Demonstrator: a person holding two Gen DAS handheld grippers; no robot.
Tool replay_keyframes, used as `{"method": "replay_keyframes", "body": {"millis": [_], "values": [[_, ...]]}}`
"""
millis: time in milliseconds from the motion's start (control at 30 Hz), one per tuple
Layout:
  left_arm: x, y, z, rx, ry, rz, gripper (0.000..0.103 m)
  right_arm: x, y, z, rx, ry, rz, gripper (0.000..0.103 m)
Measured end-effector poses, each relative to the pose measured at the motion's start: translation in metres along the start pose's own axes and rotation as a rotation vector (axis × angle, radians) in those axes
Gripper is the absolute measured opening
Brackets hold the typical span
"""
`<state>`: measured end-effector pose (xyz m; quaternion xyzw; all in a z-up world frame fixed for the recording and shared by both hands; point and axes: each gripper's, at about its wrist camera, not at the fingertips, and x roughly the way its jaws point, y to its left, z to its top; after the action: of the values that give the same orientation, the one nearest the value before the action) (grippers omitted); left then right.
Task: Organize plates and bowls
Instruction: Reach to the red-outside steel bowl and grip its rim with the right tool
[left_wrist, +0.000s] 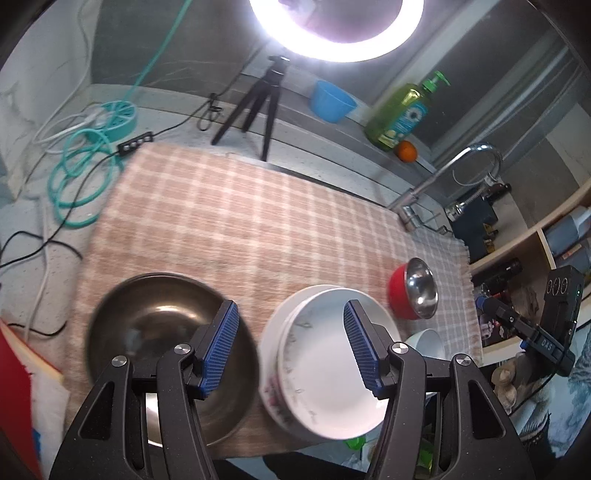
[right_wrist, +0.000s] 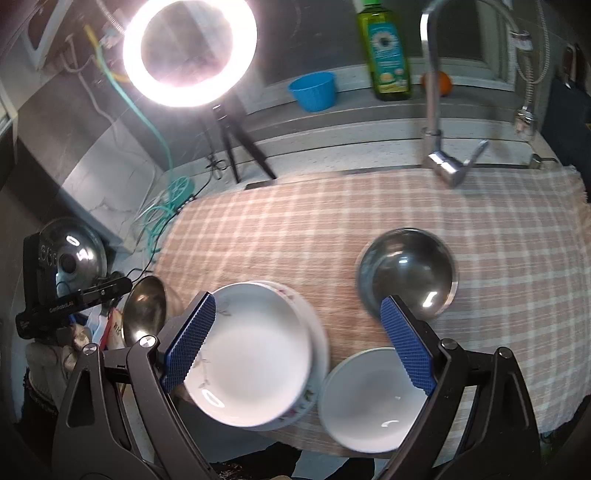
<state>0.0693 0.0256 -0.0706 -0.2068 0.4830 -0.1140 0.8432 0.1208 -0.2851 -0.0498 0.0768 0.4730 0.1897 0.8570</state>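
I am working over a kitchen counter covered by a pink checked cloth (right_wrist: 332, 229), with a ring light (right_wrist: 190, 51), a tap (right_wrist: 439, 162) and a green soap bottle (right_wrist: 386, 55) standing along the back wall.

Starting at the left gripper (left_wrist: 291, 345), I am holding its blue pads apart at a middling width with nothing between them. They are hanging above the gap between the big steel bowl (left_wrist: 162, 332) and the stack of white plates (left_wrist: 325, 362): the left pad is showing over the bowl's right rim, the right pad over the top plate. Whether they are near the crockery or well above it I cannot tell.

The right gripper (right_wrist: 299, 343) is standing wide, and it too is carrying nothing. In its view the left pad is lying over the left edge of the same stack of plates (right_wrist: 255, 354), the right pad between the red bowl with the steel lining (right_wrist: 406, 273) and the white bowl (right_wrist: 369, 398) at the cloth's near edge.

Reading outward, I am judging the plates to be gathered already, one inside the other near the front edge, which looks like the sorting half done. The three bowls are sitting apart, each on its own patch of cloth. The wide right jaws suit a bowl rim, so I would guess a bowl is next, and the slick white bowl so near the edge is the one I would be handling carefully
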Motion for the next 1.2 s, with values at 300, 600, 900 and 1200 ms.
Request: {"method": "replay_keyframes", "body": {"millis": [300,600,900,1200], "values": [[0.037,-0.049,-0.002,0.033,0.04,-0.039,0.059,-0.013,-0.076,0.005,0.1,-0.009,-0.035,0.093],[0.078,-0.1,-0.006,0.077,0.066,-0.074,0.059,-0.003,-0.121,0.006,0.1,0.007,-0.076,0.093],[0.126,-0.147,-0.01,0.173,0.118,-0.071,0.055,0.023,-0.143,0.006,0.125,0.029,-0.046,0.082],[0.158,-0.162,-0.008,0.207,0.184,-0.069,0.035,0.056,-0.156,-0.001,0.145,0.109,-0.005,0.053]]}}
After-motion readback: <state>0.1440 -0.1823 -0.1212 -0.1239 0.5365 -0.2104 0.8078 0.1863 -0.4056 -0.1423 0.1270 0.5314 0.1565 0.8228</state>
